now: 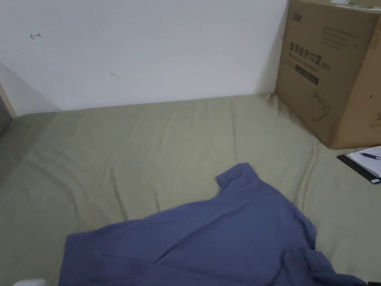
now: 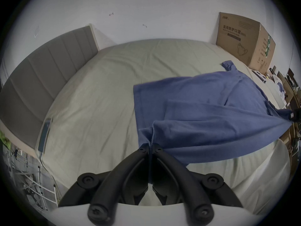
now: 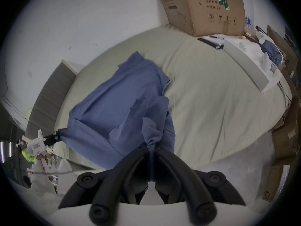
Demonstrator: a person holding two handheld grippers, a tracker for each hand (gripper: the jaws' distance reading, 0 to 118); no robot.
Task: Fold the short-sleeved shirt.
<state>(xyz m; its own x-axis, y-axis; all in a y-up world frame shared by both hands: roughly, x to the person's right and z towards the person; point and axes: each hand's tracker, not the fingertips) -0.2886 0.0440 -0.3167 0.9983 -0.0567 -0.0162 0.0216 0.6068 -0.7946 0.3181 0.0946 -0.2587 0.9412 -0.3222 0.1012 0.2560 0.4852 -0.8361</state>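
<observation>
Left gripper view shows the left tongs [image 2: 150,146] pressed together on a bunched corner of the blue shirt [image 2: 203,108], at a hem with a visible seam. In the right gripper view the right tongs [image 3: 152,147] are also clamped on a gathered bit of the same shirt, and the cloth hangs stretched between the two pairs of tongs. Beyond both tongs, the rest of the shirt lies spread on the green bed sheet [image 1: 149,149], with one sleeve [image 1: 236,177] at the far end, toward the wall.

The shirt looks light, thin and very soft; I judge it will sag and wrinkle wherever it is not supported, but it should not slip out easily, because the fabric is matte and bunches well. The best places to hold are probably the hem corners or the shoulder seams, where the cloth is doubled and stronger.

A cardboard box [image 1: 331,74] stands far to the right of the tongs; it has printed characters and a drawing of a face mask. I leave the print unread. Near it lie a notebook [image 1: 366,162] and a pen [image 1: 370,156].
</observation>
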